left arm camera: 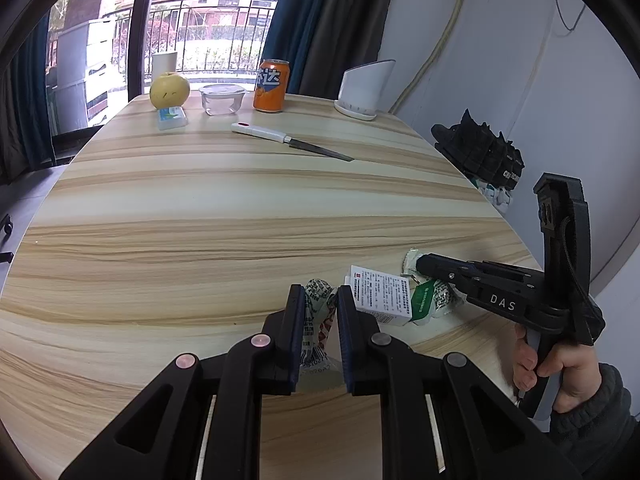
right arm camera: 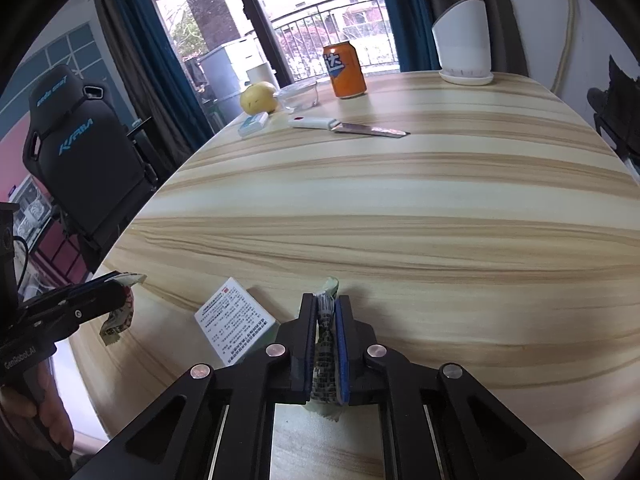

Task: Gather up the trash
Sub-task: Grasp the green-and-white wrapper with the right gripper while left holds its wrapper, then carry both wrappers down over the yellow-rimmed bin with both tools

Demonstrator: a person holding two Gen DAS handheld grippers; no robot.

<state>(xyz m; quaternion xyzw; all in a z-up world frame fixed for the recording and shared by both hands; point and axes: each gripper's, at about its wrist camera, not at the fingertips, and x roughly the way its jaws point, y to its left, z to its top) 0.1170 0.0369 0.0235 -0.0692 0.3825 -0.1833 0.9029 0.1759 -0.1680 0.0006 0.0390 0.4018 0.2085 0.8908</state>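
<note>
Near table edge, L tool [left arm camera: 318, 300] & R tool [right arm camera: 325, 308] each pinch a crumpled wrapper [left arm camera: 318, 312]

Two close wrist views, shared table [left arm camera: 240, 208]

Two wrappers [left arm camera: 318, 312] [right arm camera: 326, 344], one carton [left arm camera: 382, 294], can [left arm camera: 271, 85], knife [left arm camera: 292, 141], apple [left arm camera: 169, 90].

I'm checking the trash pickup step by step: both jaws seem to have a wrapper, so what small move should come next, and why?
Probably lift both off the table. The left gripper pinches a crumpled white-and-red printed wrapper, the right gripper a green-and-white printed wrapper. The small white printed carton lies on the pale wood-grain table between them, so rise straight up to avoid nudging it.
</note>
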